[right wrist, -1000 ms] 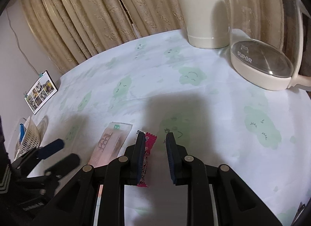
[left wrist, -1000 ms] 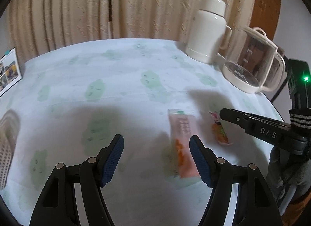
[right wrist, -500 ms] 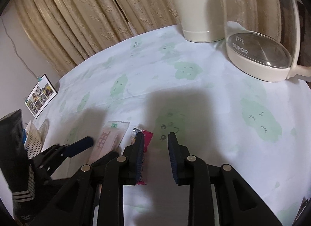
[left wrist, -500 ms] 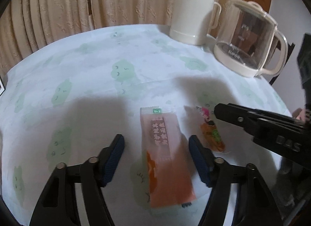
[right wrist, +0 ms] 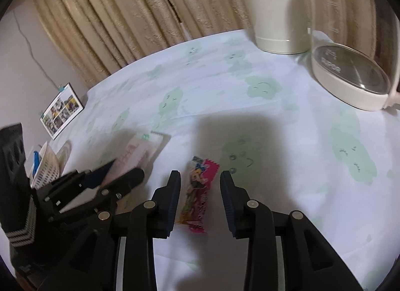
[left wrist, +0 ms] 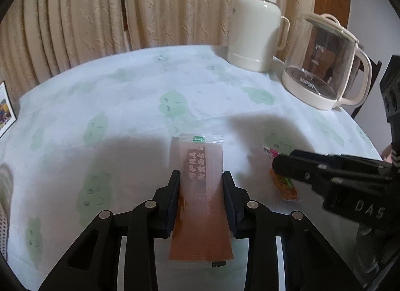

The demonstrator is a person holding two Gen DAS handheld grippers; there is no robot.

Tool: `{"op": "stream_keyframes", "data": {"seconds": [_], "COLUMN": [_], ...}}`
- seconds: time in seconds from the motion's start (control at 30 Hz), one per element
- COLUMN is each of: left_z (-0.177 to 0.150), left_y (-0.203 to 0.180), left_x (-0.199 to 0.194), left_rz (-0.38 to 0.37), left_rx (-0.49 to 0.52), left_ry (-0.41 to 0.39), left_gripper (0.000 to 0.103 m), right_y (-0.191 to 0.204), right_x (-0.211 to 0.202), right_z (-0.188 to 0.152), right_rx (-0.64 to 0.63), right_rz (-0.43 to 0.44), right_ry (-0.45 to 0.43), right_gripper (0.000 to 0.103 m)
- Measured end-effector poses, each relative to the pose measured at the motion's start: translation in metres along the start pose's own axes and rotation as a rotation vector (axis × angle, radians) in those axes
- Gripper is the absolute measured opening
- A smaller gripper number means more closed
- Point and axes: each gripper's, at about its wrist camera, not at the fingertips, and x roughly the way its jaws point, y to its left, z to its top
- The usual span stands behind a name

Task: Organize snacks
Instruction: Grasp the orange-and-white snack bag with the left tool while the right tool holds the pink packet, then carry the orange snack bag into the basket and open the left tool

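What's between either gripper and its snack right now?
Nothing visible. The left gripper has its pads against both edges of the orange packet. The right gripper stands open around the pink candy bar, with gaps on both sides and only bare tablecloth there.
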Motion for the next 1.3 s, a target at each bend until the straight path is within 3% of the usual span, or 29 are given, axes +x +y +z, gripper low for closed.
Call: {"op": "stream_keyframes", "data": {"seconds": [0.43,0.6,1.3], "left_z": [-0.003,-0.006,-0.020], "left_y": [0.020,0.026,0.088], "left_x": [-0.028,-0.035,-0.077], "left_rz": [0.013,0.023,0.124], "left_rx": [-0.072,-0.089,-0.227], "left_ry": [-0.076,-0.093,-0.192], "left_gripper": [0.033,0.033,0.033], "right_y": [0.019,0.017,0.015], "right_x": [0.011,0.011,0.001], "right_z": [-0.007,-0.006,-0.006], "right_rx": [-0.113,-0.112,-0.053], "right_rz": [-0.086,-0.121,-0.005], "right_ry": [0.005,0.003,-0.046], "right_gripper": [0.033,0.022,0.020]}}
